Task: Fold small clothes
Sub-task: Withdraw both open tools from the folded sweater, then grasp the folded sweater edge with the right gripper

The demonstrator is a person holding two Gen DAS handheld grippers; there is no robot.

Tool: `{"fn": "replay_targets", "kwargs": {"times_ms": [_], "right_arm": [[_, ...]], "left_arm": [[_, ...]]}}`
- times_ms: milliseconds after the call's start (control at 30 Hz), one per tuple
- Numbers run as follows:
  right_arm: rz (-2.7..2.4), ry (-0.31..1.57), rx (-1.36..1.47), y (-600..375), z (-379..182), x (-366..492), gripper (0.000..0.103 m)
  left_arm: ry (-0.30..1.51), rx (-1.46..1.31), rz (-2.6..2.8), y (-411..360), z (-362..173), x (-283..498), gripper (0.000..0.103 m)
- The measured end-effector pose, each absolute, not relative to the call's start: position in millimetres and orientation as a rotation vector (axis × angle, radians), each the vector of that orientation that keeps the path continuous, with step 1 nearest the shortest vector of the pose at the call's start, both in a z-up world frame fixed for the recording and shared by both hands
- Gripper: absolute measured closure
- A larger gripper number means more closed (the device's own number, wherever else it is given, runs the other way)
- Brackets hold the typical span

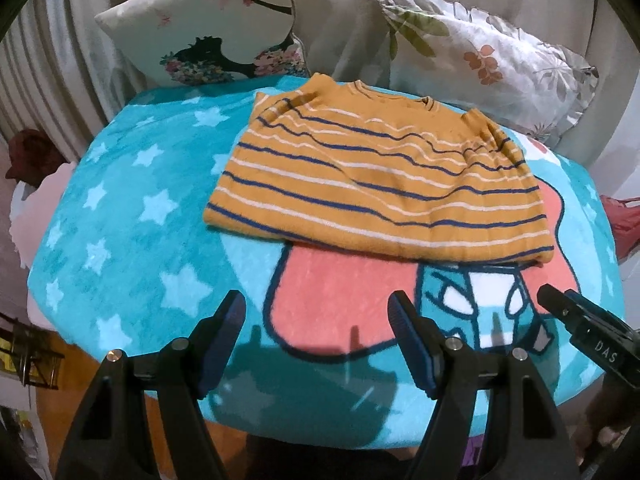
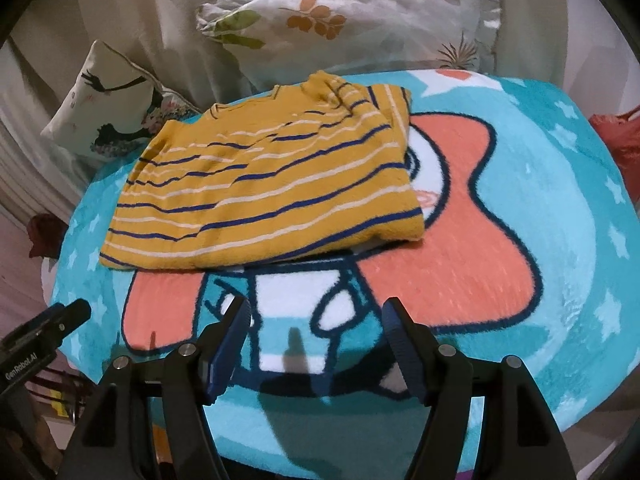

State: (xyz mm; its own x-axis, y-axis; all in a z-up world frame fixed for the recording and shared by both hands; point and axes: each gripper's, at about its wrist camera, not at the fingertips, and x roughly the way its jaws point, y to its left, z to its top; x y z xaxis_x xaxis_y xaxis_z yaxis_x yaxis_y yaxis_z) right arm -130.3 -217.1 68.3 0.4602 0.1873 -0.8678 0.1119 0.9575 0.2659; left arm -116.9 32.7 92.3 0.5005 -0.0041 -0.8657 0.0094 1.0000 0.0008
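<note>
A small mustard-yellow shirt with blue and white stripes [image 1: 372, 176] lies folded on a turquoise star-print blanket [image 1: 132, 216], sleeves tucked in and collar toward the pillows. It also shows in the right wrist view [image 2: 264, 188]. My left gripper [image 1: 318, 320] is open and empty, hovering near the blanket's front edge, short of the shirt's hem. My right gripper [image 2: 316, 324] is open and empty too, just in front of the hem. The right gripper's tip shows at the left wrist view's right edge [image 1: 560, 300]. The left gripper's tip shows at the right wrist view's left edge [image 2: 72, 312].
The blanket [image 2: 560, 200] has a pink and white cartoon print. A cushion with a black silhouette figure [image 1: 208, 28] and a leaf-print pillow [image 1: 488, 56] lean behind the shirt. Pale curtains hang at the back. A red item [image 1: 624, 220] lies off the right side.
</note>
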Motion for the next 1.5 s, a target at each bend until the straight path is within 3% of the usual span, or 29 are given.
{"fn": "replay_targets", "kwargs": {"times_ms": [833,1500], "right_arm": [[0.027,1.193,0.173,-73,61,-45,0.027],[0.061,1.231,0.087,21,60,15,0.026]], "left_arm": [[1.146,-0.091,-0.046,164,68,-22,0.028],[1.211,-0.136,-0.012,248,40,1,0.028]]}}
